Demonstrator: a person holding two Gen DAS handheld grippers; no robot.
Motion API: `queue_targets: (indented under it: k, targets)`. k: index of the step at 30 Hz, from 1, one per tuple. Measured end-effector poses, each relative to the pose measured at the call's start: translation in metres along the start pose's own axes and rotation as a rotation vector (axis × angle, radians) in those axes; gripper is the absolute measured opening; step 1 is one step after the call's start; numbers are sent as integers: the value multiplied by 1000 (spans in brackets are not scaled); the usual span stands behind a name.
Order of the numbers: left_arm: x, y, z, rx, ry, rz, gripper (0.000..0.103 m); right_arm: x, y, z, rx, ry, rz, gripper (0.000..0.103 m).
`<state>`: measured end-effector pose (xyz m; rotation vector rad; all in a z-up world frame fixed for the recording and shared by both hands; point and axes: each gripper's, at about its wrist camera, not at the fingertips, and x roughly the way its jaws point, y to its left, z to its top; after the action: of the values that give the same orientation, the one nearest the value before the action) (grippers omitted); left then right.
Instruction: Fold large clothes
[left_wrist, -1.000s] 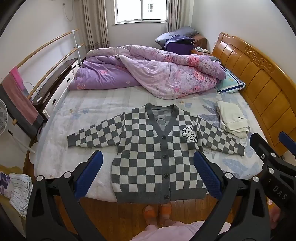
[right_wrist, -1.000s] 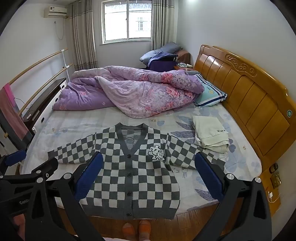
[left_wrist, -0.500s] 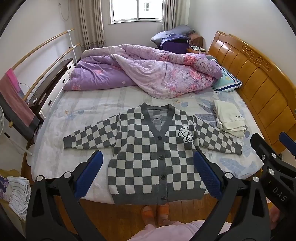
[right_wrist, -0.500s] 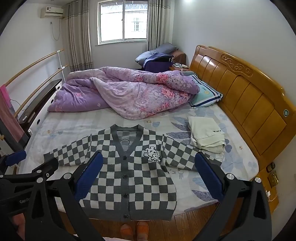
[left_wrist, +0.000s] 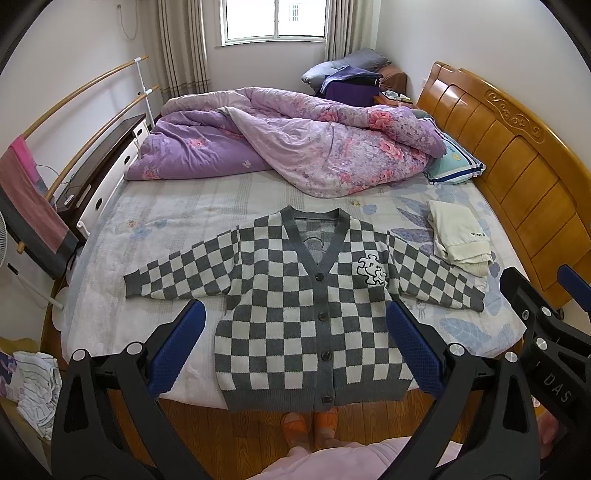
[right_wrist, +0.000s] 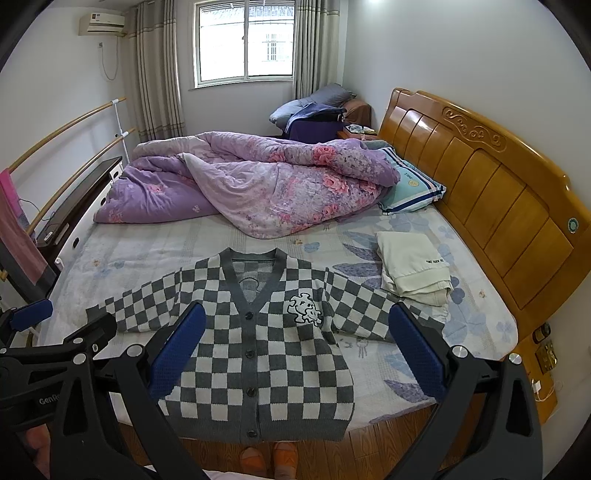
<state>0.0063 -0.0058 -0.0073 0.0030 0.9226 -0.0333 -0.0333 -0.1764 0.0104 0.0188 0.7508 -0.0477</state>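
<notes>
1. Cardigan (left_wrist: 295, 306) flat on bed (left_wrist: 166, 206), buttoned, sleeves spread, hem over near edge.
2. Left gripper (left_wrist: 295, 347) spread wide, empty, above cardigan.
3. Right gripper (right_wrist: 295, 347) spread wide, empty.

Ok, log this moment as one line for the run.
phase: pre-fold | checked cardigan: flat on bed, buttoned, sleeves spread, hem over edge | left gripper: open, above | right gripper: open, above | no contact
</notes>
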Motion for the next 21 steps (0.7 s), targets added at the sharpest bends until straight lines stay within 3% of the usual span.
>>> queue_targets:
  k: [21]
  targets:
    - [4, -2, 0, -7, 3, -2, 98, 39, 0, 20, -7, 19, 1, 96]
